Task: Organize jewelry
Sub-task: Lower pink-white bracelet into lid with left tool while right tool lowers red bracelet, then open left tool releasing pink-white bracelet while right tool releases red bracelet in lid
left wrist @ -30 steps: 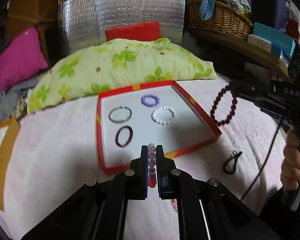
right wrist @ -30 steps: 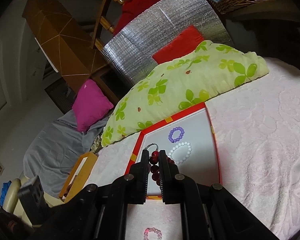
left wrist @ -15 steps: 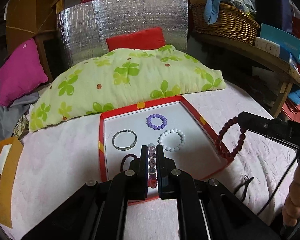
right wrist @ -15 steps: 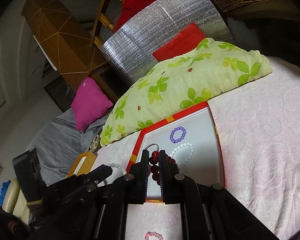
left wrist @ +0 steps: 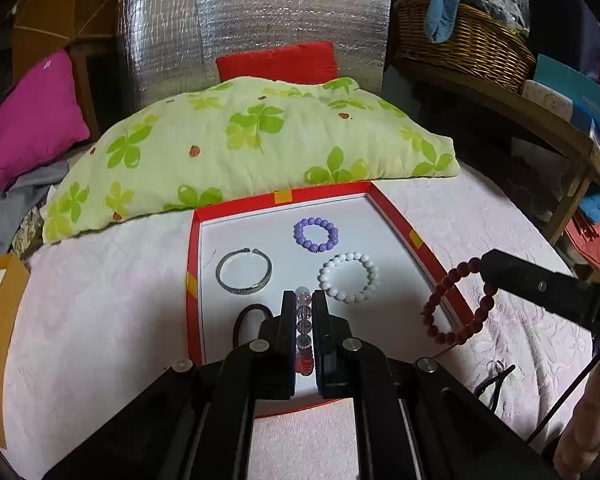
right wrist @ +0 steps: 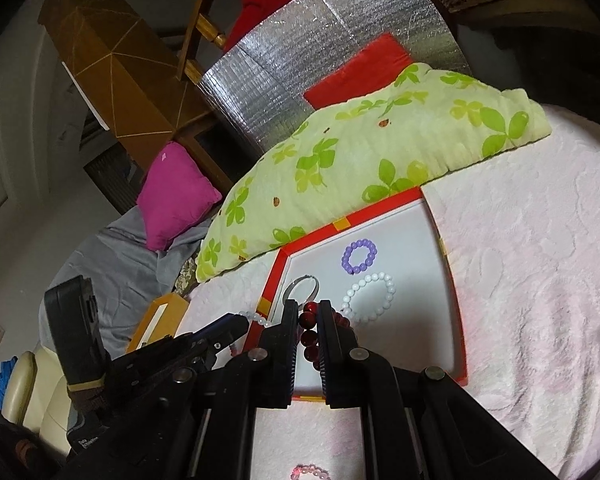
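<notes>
Left wrist view: left gripper point(left wrist: 304, 334) clamped on a clear-and-pink beaded bracelet point(left wrist: 303, 322) over the red tray point(left wrist: 416, 240); right gripper point(right wrist: 309, 344) pinches a dark red beaded bracelet point(left wrist: 456, 304) hanging at the tray's right rim. Both likely light, limp, slippery; grip across beads. Tray count: one purple bracelet point(left wrist: 316, 234), one white point(left wrist: 349, 277), one silver bangle point(left wrist: 244, 272), one dark loop point(left wrist: 252, 320), half hidden.

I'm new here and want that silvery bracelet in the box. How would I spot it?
Find the red box on the pink cover in front of the green-leaf pillow. On its white floor, the silver bangle lies at the left, beside the purple and white bracelets. It alone is a plain metal band with a gap, not beads.
</notes>
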A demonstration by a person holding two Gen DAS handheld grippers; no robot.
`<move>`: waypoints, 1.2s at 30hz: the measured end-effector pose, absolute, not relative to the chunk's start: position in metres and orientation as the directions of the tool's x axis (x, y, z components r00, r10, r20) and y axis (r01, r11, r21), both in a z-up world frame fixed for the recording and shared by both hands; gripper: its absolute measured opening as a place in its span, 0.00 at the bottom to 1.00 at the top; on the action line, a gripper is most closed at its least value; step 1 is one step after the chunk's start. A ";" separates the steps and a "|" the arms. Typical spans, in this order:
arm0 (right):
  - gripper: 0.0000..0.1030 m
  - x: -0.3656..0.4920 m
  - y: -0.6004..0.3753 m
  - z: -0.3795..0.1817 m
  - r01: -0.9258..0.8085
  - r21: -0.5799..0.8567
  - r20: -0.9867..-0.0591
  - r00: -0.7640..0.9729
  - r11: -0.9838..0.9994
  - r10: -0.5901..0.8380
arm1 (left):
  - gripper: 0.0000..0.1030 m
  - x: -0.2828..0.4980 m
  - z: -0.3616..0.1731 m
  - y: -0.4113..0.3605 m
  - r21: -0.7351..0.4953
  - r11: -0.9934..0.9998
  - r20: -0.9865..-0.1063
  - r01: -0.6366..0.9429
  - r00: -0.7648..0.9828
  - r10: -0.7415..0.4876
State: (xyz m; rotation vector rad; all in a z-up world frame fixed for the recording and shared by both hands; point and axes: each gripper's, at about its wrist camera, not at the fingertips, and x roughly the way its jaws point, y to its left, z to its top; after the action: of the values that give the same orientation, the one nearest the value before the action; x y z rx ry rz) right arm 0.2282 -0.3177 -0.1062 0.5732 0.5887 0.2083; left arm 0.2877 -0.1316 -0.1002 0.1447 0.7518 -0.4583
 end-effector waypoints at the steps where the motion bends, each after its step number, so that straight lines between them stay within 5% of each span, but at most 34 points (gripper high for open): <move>1: 0.11 0.229 -0.316 -0.108 -0.024 0.562 -0.468 0.815 0.827 0.342 | 0.07 0.288 -0.101 -0.131 -0.037 0.893 -0.688 0.449 0.636 -0.348; 16: 0.11 0.238 -0.312 -0.124 0.008 0.579 -0.496 0.796 0.815 0.345 | 0.07 0.299 -0.124 -0.133 -0.139 0.881 -0.724 0.451 0.561 -0.402; 36: 0.11 0.252 -0.320 -0.152 0.086 0.633 -0.545 0.755 0.769 0.364 | 0.07 0.298 -0.155 -0.154 -0.116 0.874 -0.779 0.472 0.503 -0.375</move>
State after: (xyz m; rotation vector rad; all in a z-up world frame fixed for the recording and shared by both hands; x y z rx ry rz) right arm 0.2524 -0.3199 -0.1518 0.6886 0.7111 0.1659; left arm 0.2978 -0.1543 -0.1547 0.1168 0.9104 -0.5126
